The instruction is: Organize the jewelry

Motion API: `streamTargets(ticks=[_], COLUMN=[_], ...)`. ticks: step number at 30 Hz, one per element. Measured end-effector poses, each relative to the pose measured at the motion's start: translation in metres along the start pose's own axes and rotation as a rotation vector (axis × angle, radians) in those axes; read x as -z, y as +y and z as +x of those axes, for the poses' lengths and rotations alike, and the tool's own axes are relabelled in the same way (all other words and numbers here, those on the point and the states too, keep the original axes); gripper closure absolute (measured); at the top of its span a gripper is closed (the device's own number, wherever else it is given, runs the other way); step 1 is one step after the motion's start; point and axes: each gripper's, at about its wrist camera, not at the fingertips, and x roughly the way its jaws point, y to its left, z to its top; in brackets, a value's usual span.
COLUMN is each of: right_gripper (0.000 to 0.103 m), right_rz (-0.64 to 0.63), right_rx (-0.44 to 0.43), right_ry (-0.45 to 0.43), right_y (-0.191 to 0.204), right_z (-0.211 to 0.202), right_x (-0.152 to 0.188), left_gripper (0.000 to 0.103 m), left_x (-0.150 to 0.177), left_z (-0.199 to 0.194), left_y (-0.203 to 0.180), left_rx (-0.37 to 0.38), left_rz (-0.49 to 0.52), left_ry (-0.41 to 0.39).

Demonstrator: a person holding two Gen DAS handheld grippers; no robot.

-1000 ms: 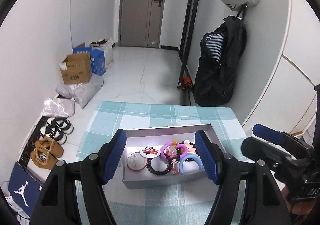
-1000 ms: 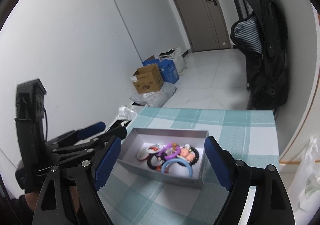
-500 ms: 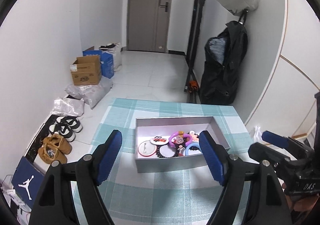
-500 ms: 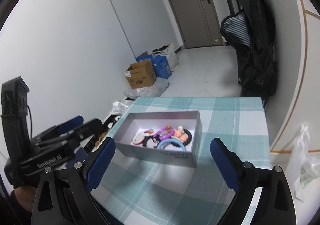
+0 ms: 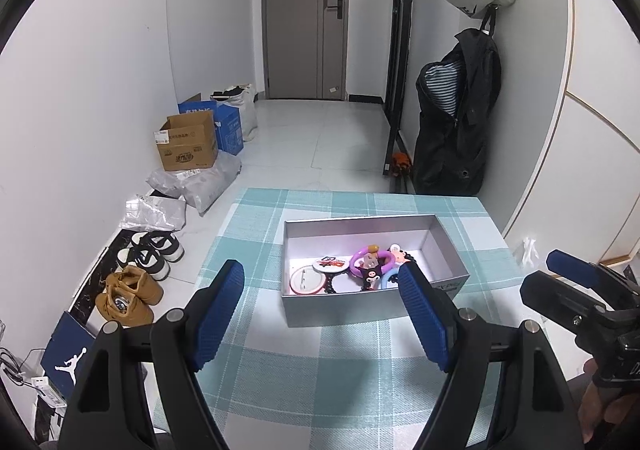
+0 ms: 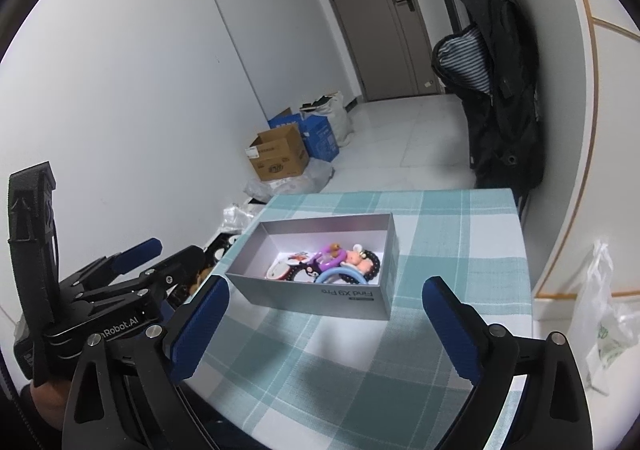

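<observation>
The table (image 5: 304, 382) with its teal checked cloth takes most of the lower part of both views, and it carries only one thing: a grey open box (image 5: 344, 310), a phone box by the print on its side. In the left wrist view the box stands just above the middle, a little toward 1 o'clock from the centre. In the right wrist view it sits near the centre, turned at an angle. It has no lid, I think so that the pieces can go in or come out from above.

The left tool (image 5: 322, 316) is held above the near part of the table, its two blue pads wide apart and with nothing between them. The right tool (image 6: 326, 330) is the same: pads far apart, nothing held. Each one is seen at the edge of the other camera, at 3 o'clock and at 9 o'clock. Both are well apart from the box and point toward it, which looks to me like a ready or resting position.

The jewelry lies all together in the near half of the box. There is a purple ring (image 5: 370, 260) with a small figure on it, a light blue bangle (image 6: 342, 275), a round white badge (image 5: 307, 281), a second badge with a red picture (image 5: 330, 262), and a dark bead bracelet (image 5: 330, 284). They overlap one another, so picking one alone would probably need care.
</observation>
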Motion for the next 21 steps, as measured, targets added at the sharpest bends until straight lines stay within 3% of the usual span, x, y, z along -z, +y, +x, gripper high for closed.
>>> streamTargets(ticks=[21], right_gripper=[0.004], right_rz=[-0.011], right_rx=[0.004], right_ry=[0.008], right_y=[0.0008], right_z=[0.0035], right_x=[0.0012], left_gripper=[0.027], left_x=[0.0020], left_z=[0.0023], left_y=[-0.0074], left_rx=[0.040], left_rz=[0.001], left_ry=[0.015])
